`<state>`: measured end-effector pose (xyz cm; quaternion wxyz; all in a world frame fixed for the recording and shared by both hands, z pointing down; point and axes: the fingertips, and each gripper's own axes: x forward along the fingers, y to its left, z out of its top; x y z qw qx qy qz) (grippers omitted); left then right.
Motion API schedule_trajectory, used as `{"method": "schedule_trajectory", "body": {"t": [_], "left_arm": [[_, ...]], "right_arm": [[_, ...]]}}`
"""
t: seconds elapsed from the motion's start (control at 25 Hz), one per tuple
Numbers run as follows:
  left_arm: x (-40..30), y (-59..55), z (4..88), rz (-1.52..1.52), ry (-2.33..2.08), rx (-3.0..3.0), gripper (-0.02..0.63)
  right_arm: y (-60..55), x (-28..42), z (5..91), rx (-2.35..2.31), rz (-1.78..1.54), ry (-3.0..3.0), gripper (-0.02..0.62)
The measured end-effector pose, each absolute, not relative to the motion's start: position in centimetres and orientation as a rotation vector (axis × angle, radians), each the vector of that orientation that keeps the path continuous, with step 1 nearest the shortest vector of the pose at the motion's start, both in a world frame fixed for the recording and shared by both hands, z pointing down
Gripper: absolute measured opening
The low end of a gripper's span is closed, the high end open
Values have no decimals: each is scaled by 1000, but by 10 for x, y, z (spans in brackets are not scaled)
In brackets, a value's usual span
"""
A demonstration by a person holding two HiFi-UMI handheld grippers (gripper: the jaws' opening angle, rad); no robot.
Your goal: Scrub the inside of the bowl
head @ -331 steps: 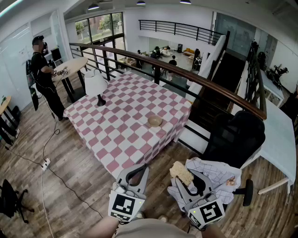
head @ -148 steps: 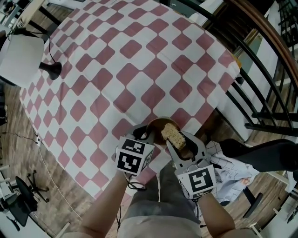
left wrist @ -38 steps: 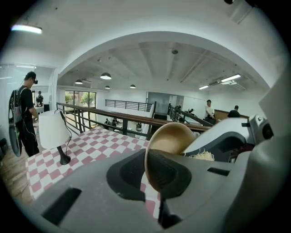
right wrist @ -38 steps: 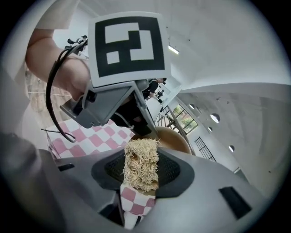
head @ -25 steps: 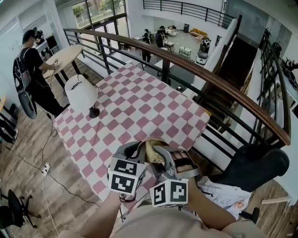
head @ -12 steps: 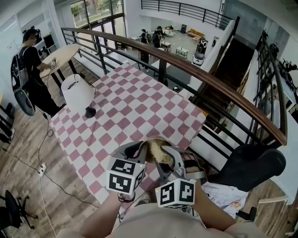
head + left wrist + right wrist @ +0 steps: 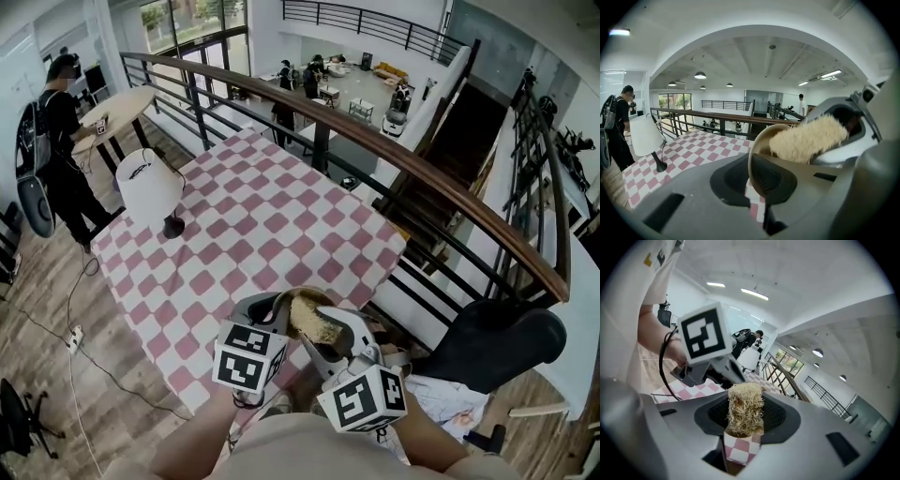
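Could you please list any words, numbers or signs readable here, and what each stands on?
None can be read.
The left gripper and right gripper carry only black-and-white square markers, no letters.
A yellow patch, top left in the right gripper view, is too small to read.

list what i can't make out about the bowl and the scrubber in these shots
Inside of the bowl, head view: mostly covered by the scrubber and the right hand-held gripper; clean or dirty cannot be told.
Bowl, left gripper view: seen nearly edge-on, scrubber across its opening.
Bowl, right gripper view: hidden behind the scrubber.
People on the floor below, head view: too small to tell what they do.
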<state>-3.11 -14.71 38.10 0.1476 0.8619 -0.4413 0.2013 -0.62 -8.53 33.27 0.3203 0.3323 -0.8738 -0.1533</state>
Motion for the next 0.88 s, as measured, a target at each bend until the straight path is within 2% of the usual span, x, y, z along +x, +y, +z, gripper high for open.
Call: {"method": "schedule_trajectory", "body": {"t": [0.36, 0.52, 0.72, 0.88], "left_arm": [[-3, -134, 379, 839, -1191, 2703, 20], [13, -126, 368, 908, -1130, 2814, 19], [24, -126, 356, 1066, -1153, 2971, 20], [22, -124, 355, 1029, -1149, 2948, 19]], "right_arm": [[-102, 4, 253, 892, -492, -2477, 160], [-112, 3, 256, 855, -489, -2419, 160], [-117, 7, 277, 795, -330, -2365, 160], [-123, 21, 288, 825, -269, -2329, 160]]}}
